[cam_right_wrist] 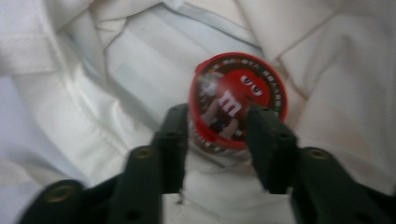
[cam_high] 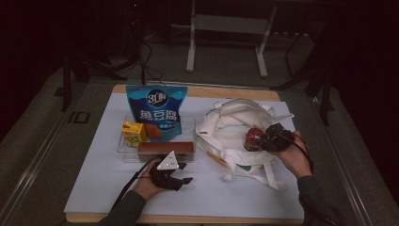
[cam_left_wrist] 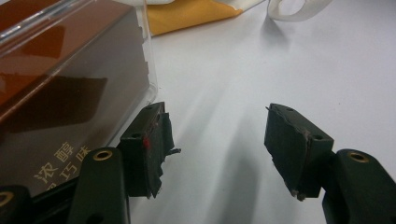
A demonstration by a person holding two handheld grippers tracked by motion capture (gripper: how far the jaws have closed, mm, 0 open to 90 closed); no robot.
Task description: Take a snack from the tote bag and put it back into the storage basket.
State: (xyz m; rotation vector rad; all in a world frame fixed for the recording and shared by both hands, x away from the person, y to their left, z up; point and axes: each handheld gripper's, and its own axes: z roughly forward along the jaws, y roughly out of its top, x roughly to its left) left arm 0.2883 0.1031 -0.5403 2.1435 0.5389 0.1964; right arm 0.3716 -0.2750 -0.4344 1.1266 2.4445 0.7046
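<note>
Now the right gripper (cam_right_wrist: 217, 135) straddles the candy tub (cam_right_wrist: 237, 100) over the tote bag (cam_high: 226, 127) — jaws spread, pads seemingly clear; next, it should withdraw cleanly.

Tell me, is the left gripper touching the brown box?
Cannot tell. In the left gripper view, one pad of the left gripper sits right beside the brown box; no clear gap or contact shows.
</note>
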